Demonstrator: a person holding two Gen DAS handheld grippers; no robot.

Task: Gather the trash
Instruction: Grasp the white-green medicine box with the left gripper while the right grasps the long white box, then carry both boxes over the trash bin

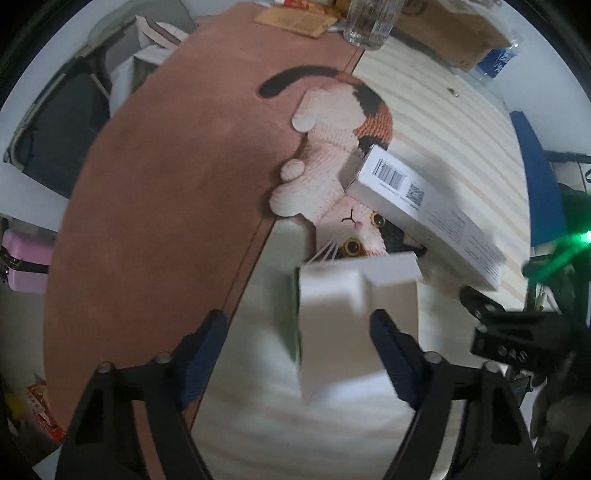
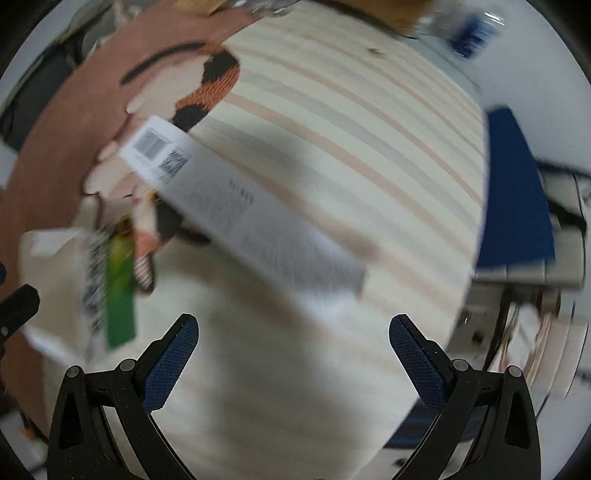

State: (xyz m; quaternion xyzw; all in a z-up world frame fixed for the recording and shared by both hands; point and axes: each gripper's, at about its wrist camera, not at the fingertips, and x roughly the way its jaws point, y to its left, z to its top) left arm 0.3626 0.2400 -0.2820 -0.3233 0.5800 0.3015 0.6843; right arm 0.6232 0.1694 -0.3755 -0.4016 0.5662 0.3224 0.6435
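A table draped in a reddish-brown cloth [image 1: 155,206] on its left half and a cream cloth with pale pink and grey stripes [image 1: 447,147] on its right fills both wrist views, each blurred. Across the seam between the cloths lies a flat knitted mat shaped like a calico cat [image 1: 332,147], white with black and orange patches, its yellow-eyed face toward the near side. A long white cardboard box printed with a barcode and a square code [image 1: 424,206] rests at an angle on the cat's head and runs out over the striped cloth to the right. Nearer, a smaller white carton [image 1: 343,317] with a green-printed side stands between the blue-padded fingers [image 1: 391,354] of the left gripper [image 1: 299,354]; the right pad sits at its edge, while the left pad stands clear of it, so the grip is not closed on the carton. The right gripper [image 2: 293,354] hovers over the striped cloth with its fingers spread and nothing between them, the long box just beyond their tips. A clear drinking glass [image 1: 369,22] stands at the far edge, beside a brown cardboard box [image 1: 461,33].
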